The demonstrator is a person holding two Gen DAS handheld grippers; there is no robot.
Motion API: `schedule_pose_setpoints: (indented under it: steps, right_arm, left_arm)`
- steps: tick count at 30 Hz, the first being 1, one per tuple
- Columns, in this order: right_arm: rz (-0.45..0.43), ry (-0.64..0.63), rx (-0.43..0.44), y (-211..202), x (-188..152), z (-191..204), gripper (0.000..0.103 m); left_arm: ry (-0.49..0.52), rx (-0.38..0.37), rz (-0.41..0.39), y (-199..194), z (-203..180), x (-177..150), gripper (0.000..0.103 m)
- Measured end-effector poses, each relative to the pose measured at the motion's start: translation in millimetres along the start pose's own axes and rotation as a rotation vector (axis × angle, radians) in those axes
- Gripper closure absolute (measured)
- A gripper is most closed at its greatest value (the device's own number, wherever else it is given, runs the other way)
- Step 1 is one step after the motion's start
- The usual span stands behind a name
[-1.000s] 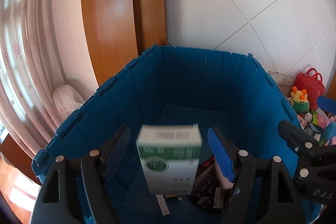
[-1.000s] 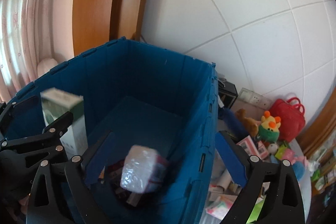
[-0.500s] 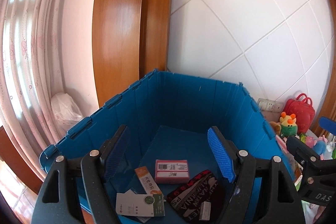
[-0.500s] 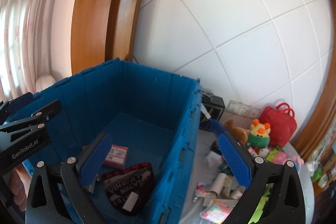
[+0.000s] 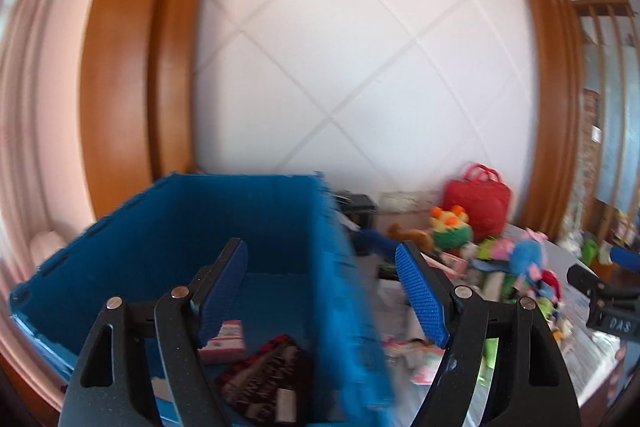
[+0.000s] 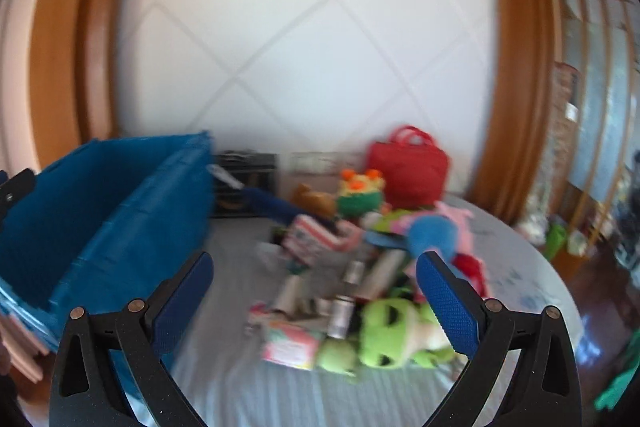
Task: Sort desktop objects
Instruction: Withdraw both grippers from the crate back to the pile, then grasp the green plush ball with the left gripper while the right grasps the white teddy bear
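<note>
A blue crate (image 5: 168, 227) stands at the left; it also shows in the right wrist view (image 6: 108, 211). Inside it lie a pink-and-white box (image 5: 226, 337) and a dark red patterned cloth (image 5: 268, 375). My left gripper (image 5: 322, 293) is open and empty, above the crate's right wall. My right gripper (image 6: 316, 303) is open and empty, above a pile of toys and small items on the table: a green plush frog (image 6: 392, 331), a blue plush (image 6: 434, 237), silver tubes (image 6: 344, 311) and a pink packet (image 6: 290, 347). Both views are motion-blurred.
A red bag (image 6: 408, 163), an orange-and-green plush (image 6: 358, 195) and a black box (image 6: 246, 183) stand at the back by the tiled wall. The round table (image 6: 256, 387) has a pale cloth. A wooden door frame (image 6: 516, 107) is at the right.
Both grippers have swung right, away from the crate toward the toy pile. The green-and-white box and the wrapped packet dropped into the crate earlier and both grippers stay open.
</note>
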State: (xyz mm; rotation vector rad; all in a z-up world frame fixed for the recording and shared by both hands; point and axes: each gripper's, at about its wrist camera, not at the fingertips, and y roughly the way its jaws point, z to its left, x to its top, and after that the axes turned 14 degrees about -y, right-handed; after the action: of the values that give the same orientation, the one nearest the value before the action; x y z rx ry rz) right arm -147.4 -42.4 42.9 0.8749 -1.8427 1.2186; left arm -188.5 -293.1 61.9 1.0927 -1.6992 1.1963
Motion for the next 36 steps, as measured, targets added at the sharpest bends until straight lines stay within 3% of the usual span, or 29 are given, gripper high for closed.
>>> schedule_pose_setpoints:
  steps: [3, 8, 13, 18, 21, 25, 30, 36]
  right_arm:
    - [0.056, 0.046, -0.079, 9.8, -24.4, -51.5, 0.000]
    - [0.189, 0.106, -0.111, 46.7, -76.3, -141.5, 0.000]
    - [0.337, 0.126, -0.084, 94.6, -136.6, -222.7, 0.000]
    - [0.452, 0.130, -0.026, 145.1, -189.2, -278.0, 0.000]
    - [0.520, 0.105, 0.014, 172.9, -211.6, -293.9, 0.000]
    - [0.600, 0.075, 0.106, 204.3, -238.8, -296.3, 0.000]
    - [0.669, 0.033, 0.180, 228.6, -260.2, -286.8, 0.000]
    - [0.704, 0.001, 0.244, 235.2, -279.4, -281.1, 0.000]
  left_arm:
    - [0.038, -0.069, 0.069, 10.2, -41.8, -18.3, 0.026]
    - [0.092, -0.083, 0.179, 46.8, -108.2, -62.1, 0.026]
    - [0.048, 0.000, 0.361, 108.8, -143.1, -115.2, 0.027]
    - [-0.013, 0.141, 0.477, 148.3, -150.8, -170.1, 0.027]
    - [-0.067, 0.214, 0.538, 165.8, -148.0, -200.9, 0.027]
    - [-0.142, 0.233, 0.640, 186.1, -151.8, -238.7, 0.027]
    - [-0.119, 0.242, 0.710, 206.1, -173.9, -277.0, 0.027]
    - [-0.039, 0.245, 0.740, 230.1, -203.8, -307.1, 0.027]
